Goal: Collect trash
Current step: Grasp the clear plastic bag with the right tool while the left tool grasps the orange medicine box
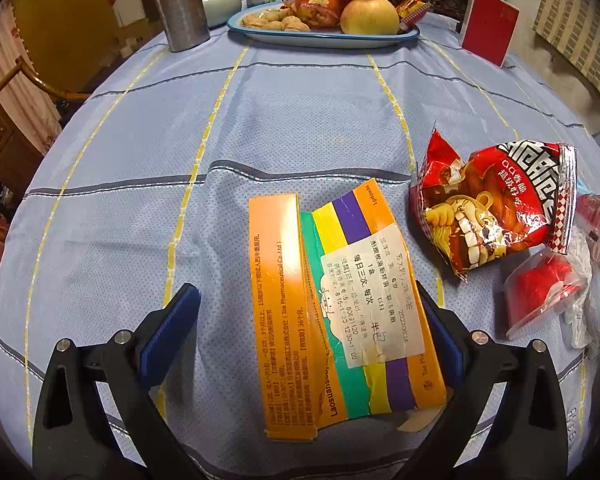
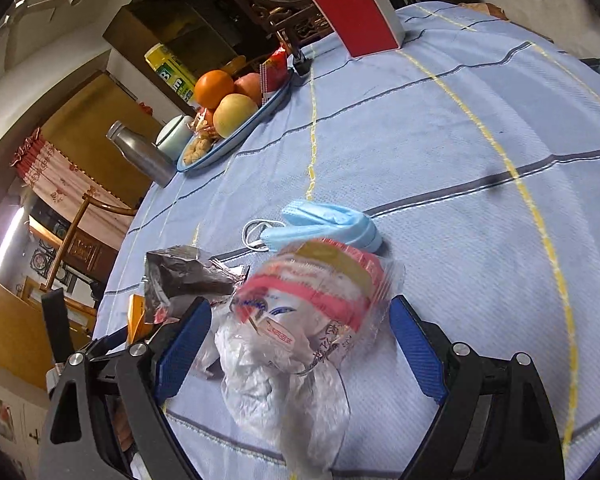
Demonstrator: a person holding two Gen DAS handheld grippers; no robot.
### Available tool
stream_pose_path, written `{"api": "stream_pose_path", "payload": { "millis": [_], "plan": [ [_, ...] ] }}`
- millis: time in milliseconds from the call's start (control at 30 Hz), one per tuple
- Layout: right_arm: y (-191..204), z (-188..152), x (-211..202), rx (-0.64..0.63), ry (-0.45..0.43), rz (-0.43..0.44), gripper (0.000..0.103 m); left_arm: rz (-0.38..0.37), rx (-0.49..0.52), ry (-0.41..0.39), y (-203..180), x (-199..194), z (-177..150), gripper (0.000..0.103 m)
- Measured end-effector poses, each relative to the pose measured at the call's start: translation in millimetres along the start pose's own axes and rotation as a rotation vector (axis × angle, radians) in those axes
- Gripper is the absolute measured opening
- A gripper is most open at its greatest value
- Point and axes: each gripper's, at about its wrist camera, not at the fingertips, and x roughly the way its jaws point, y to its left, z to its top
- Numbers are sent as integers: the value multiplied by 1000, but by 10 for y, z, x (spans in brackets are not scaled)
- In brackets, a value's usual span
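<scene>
A flattened orange medicine box [image 1: 340, 304] with green, yellow and purple stripes lies on the blue tablecloth between the wide-open jaws of my left gripper [image 1: 308, 328]. A red snack bag [image 1: 496, 208] and a clear plastic wrapper with red print [image 1: 548, 296] lie to its right. In the right wrist view my right gripper [image 2: 300, 344] is open around that crumpled clear wrapper [image 2: 304, 320]. A blue face mask [image 2: 324, 224] lies just beyond it, and the snack bag's silver inside [image 2: 184, 276] shows to the left.
A blue-rimmed tray [image 1: 324, 36] with fruit and nuts stands at the far side, with a metal bottle [image 1: 180, 4] to its left and a red box [image 1: 488, 26] to its right. A wooden chair [image 1: 28, 92] stands off the table's left edge.
</scene>
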Motion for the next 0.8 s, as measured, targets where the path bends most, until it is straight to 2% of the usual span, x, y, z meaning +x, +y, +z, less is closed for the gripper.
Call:
{"api": "stream_pose_path", "payload": {
  "millis": [200,300,333,367,400,467,600,800],
  "plan": [
    [-13,63,74,-17,-34,-4,90,0,0,0,1,-1,2,98],
    [51,59,104,-75,-42,-53,87,0,0,0,1,-3,2,98],
    [70,54,113,-95,-45,-77,84,0,0,0,1,-3,2,98],
    [80,64,114,-105,-47,-92,74,0,0,0,1,-3,2,98],
    [63,71,113,-101,-46,-76,58,0,1,0,1,-3,2,98],
    [-22,91,106,-64,-43,-52,50,0,0,0,1,-4,2,98],
    [-137,87,75,-15,-43,-13,48,0,0,0,0,-5,3,98],
    [-147,57,64,-12,-37,-3,50,0,1,2,-3,-7,3,98]
  ]
}}
